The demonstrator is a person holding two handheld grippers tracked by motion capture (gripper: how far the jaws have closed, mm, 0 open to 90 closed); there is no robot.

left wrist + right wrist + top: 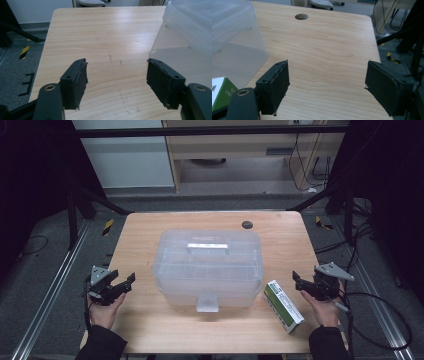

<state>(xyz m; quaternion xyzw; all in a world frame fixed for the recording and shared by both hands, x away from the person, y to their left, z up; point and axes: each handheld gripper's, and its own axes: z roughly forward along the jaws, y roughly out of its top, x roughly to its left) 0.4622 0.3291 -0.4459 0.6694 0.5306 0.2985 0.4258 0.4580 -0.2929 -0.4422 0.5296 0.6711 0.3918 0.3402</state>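
Note:
A translucent plastic storage box with a lid, a top handle and a front latch stands in the middle of the wooden table. Its side wall also fills the right of the left gripper view, and its wall rises at the left of the right gripper view. A green and white carton lies flat to the box's right, its corner beside my right jaws. My left gripper is open over the table's left edge. My right gripper is open, just right of the carton. Both hold nothing.
A round cable hole sits near the table's far edge, right of centre, and is seen again as the hole in the right gripper view. Dark floor, metal rails and cables surround the table. Bare wood lies in front of the box.

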